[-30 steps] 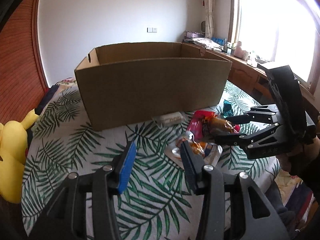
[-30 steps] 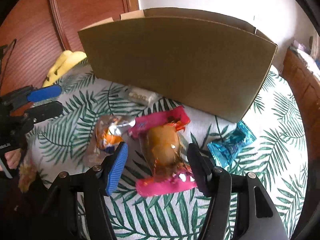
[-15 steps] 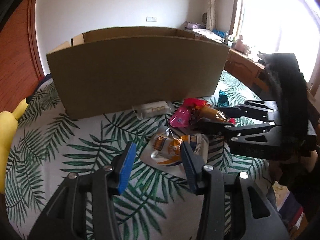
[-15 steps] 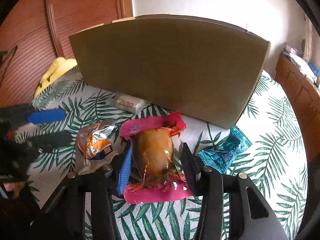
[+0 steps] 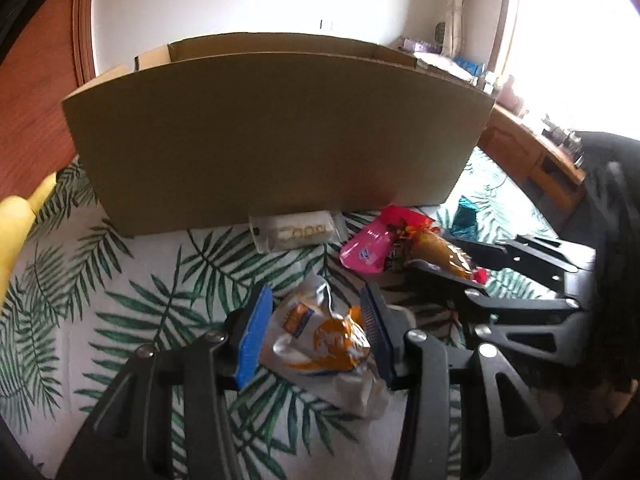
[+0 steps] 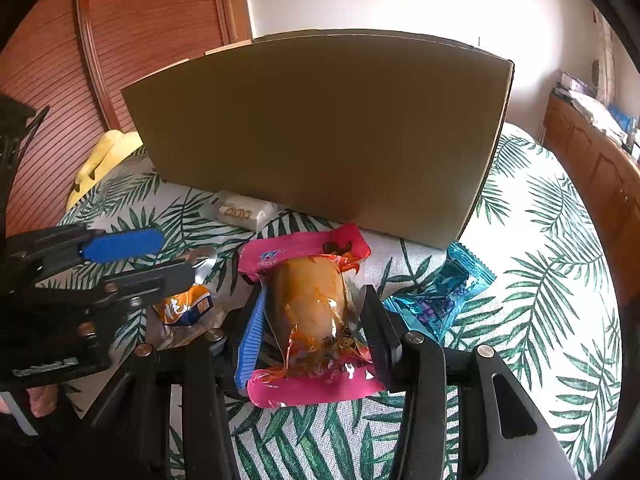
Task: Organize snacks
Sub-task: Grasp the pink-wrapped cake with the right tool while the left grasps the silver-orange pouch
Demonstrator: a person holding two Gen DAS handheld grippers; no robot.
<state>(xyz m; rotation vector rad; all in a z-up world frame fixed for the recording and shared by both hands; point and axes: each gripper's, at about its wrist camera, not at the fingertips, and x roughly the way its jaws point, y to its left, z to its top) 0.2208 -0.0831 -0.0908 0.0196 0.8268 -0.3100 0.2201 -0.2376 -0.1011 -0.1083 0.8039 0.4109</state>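
Where the landmark stands: a cardboard box (image 5: 280, 140) sits at the back of a leaf-print cloth (image 5: 120, 280), with its long brown wall facing both cameras; every place below is given from this box.
Pink packet: the pink packet (image 6: 304, 248) holds a golden-brown snack under clear film. It lies in front of the box's wall toward the box's right end, with its far edge close to the foot of the box.
Right gripper: the right gripper (image 6: 312, 300) points down at the box's front. Its jaws have just been closing with the pink packet between them, and the blue pad (image 6: 250, 332) and the black finger opposite now press the packet's two sides.
Orange-and-silver packet: the orange-and-silver packet (image 5: 320, 340) lies crumpled on the cloth, farther out from the box than the pink one and toward the box's middle.
Left gripper: the left gripper (image 5: 316, 296) faces the box. Its fingers (image 5: 252, 336) are spread to either side of the orange-and-silver packet, close to its edges and not visibly squeezing it.
White packet: the white packet (image 5: 296, 230) lies flat against the foot of the box's wall, about mid-length.
Blue packet: the blue packet (image 6: 436, 296) lies just off the box's right front corner, beside the pink packet.
Yellow plush: the yellow plush (image 6: 104, 152) is past the box's left end, at the cloth's edge.
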